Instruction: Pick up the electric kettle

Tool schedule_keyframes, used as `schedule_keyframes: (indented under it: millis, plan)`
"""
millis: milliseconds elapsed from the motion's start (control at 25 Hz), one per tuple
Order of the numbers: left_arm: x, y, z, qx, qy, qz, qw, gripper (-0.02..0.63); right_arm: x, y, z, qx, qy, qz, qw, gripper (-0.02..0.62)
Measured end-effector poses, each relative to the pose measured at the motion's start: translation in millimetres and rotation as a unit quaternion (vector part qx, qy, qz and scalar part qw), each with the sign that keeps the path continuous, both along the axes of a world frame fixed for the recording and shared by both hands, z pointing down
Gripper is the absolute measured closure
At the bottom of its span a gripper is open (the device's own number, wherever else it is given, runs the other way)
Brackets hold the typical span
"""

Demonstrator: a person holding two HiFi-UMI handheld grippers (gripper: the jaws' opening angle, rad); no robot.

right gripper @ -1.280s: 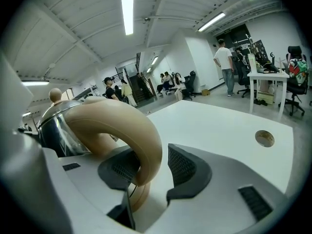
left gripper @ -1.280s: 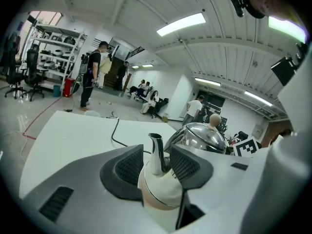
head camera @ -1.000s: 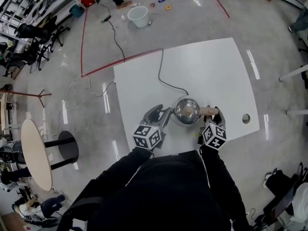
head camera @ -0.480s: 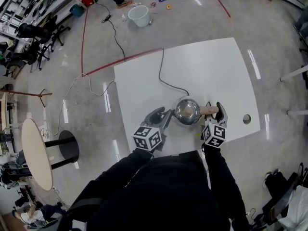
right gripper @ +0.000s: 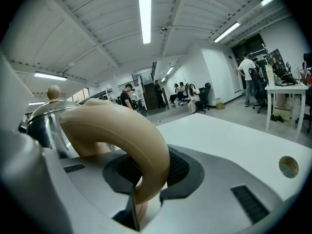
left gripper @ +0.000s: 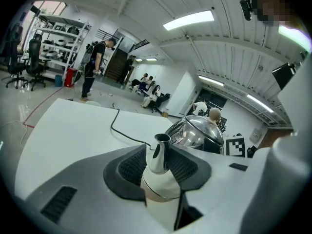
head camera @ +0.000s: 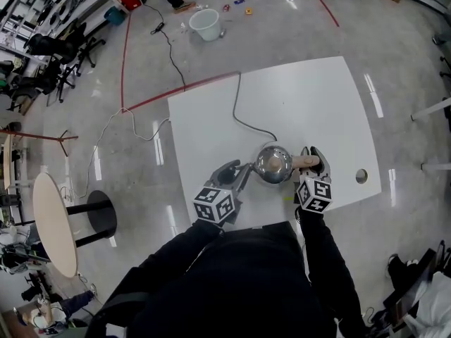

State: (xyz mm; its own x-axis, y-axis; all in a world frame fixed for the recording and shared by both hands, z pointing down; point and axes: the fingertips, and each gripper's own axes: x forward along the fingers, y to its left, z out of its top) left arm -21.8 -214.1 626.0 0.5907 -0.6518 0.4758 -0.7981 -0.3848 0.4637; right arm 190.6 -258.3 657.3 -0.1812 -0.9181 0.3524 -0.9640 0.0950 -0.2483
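The steel electric kettle (head camera: 273, 164) stands on the white table (head camera: 317, 97) near its front edge, its tan handle (head camera: 306, 162) pointing right. My left gripper (head camera: 241, 172) reaches in from the left. In the left gripper view the kettle's spout (left gripper: 159, 152) sits between the dark pads (left gripper: 130, 165), and the jaws are closing on it. My right gripper (head camera: 312, 159) is at the handle. In the right gripper view the curved handle (right gripper: 122, 130) fills the gap between the jaws, which are closing on it. The kettle's black cord (head camera: 243, 122) runs to the table's far edge.
A round hole (head camera: 361, 177) is in the table right of the kettle. On the floor are a white bucket (head camera: 204, 23), loose cables, a round side table (head camera: 53, 224) and a black stool (head camera: 99, 213) at the left. People stand far off.
The right jaws, spread wide beside the handle half a second ago, have closed in on it. The left jaws have narrowed around the spout. The kettle has stayed in place.
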Motion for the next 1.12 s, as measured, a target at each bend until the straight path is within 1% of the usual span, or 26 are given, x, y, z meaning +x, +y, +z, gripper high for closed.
schedule_keyframes:
  millis: [120, 280, 520, 640, 760, 960, 1040, 1120]
  plan:
    - [-1, 5, 2, -0.012, 0.005, 0.006, 0.9999, 0.460, -1, -3, -1, -0.004, -0.005, -0.003, 1.000, 0.505]
    - [-2, 18, 8, -0.033, 0.020, 0.004, 0.9992, 0.460, -2, -3, -3, -0.012, -0.026, -0.002, 1.000, 0.500]
    - [-9, 39, 23, -0.048, 0.008, 0.016, 0.9987, 0.460, -2, 1, -1, -0.021, -0.043, 0.006, 0.999, 0.494]
    - [-14, 50, 26, -0.051, 0.001, 0.020, 0.9985, 0.460, -1, 4, -7, -0.019, -0.054, 0.012, 0.998, 0.492]
    - [-19, 56, 28, -0.053, -0.001, 0.018, 0.9984, 0.460, 3, 5, -17, -0.011, -0.082, 0.019, 0.996, 0.492]
    - [-25, 57, 39, -0.055, 0.011, 0.008, 0.9984, 0.460, 4, 6, -27, -0.004, -0.111, 0.027, 0.993, 0.492]
    - [-27, 56, 36, -0.049, 0.011, 0.009, 0.9987, 0.460, 3, 8, -39, -0.006, -0.116, 0.026, 0.993, 0.492]
    - [-26, 55, 26, -0.034, 0.001, 0.023, 0.9992, 0.460, 2, 11, -59, -0.006, -0.117, 0.024, 0.993, 0.492]
